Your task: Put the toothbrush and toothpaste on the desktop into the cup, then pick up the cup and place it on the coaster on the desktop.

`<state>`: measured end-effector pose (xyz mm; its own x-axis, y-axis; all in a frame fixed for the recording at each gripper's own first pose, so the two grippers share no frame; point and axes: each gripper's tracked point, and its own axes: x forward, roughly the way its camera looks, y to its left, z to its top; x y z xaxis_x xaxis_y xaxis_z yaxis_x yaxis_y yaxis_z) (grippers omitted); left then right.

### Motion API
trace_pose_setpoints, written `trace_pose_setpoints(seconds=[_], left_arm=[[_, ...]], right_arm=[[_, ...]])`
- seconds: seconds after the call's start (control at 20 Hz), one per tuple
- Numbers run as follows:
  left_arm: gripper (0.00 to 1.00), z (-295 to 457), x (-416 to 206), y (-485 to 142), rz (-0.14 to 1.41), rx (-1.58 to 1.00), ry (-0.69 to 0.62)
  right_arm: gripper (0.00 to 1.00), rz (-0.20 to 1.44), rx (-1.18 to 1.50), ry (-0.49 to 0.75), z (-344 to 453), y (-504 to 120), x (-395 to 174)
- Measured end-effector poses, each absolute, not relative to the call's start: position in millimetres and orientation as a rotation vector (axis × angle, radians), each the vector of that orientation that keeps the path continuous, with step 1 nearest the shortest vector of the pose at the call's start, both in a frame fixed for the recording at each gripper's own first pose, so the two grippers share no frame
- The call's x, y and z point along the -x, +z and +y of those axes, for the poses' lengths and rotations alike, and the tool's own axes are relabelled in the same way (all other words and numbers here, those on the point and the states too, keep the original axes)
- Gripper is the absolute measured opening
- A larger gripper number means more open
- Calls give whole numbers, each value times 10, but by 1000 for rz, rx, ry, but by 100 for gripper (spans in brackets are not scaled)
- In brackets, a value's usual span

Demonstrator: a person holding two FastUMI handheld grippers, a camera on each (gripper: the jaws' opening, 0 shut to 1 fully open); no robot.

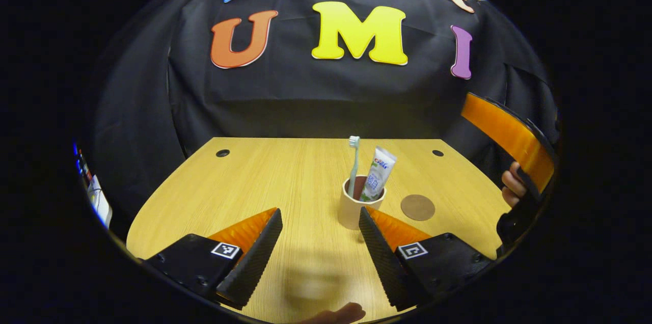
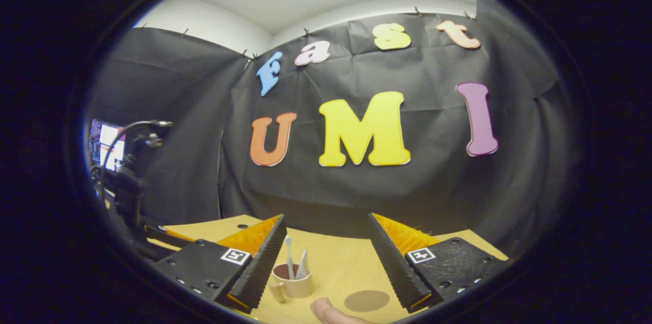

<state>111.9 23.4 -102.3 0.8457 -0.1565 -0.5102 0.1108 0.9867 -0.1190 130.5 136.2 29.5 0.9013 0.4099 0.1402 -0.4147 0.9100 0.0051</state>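
Nearest in the left gripper view, the left tool (image 1: 320,224) gapes wide with nothing between its fingers. Just past it the cup (image 1: 354,210) stands on the tabletop (image 1: 265,176), toothbrush (image 1: 353,163) and toothpaste (image 1: 377,173) upright inside, coaster (image 1: 417,207) near its right. The right tool (image 2: 326,242) hovers wide open, empty

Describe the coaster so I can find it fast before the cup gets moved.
Start from the wooden desktop in front of the black cloth wall. Near its middle stands the cup holding the toothbrush and toothpaste. The coaster lies just beside the cup, apart from it: a flat, dark brown disc, the only round thing lying flush on the wood.
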Motion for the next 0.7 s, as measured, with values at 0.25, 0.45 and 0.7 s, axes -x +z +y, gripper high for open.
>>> trace_pose_setpoints(seconds=[0.25, 0.45, 0.7], left_arm=[[96, -109, -1343, -1003, 728, 55, -157], [96, -276, -1511, -1252, 889, 26, -139], [92, -561, -1485, -1665, 1092, 72, -133]], right_arm=[[95, -171, 2, 352, 572, 155, -958], [96, -206, 11, 298, 192, -15, -727], [95, -205, -16, 285, -74, -235, -586]])
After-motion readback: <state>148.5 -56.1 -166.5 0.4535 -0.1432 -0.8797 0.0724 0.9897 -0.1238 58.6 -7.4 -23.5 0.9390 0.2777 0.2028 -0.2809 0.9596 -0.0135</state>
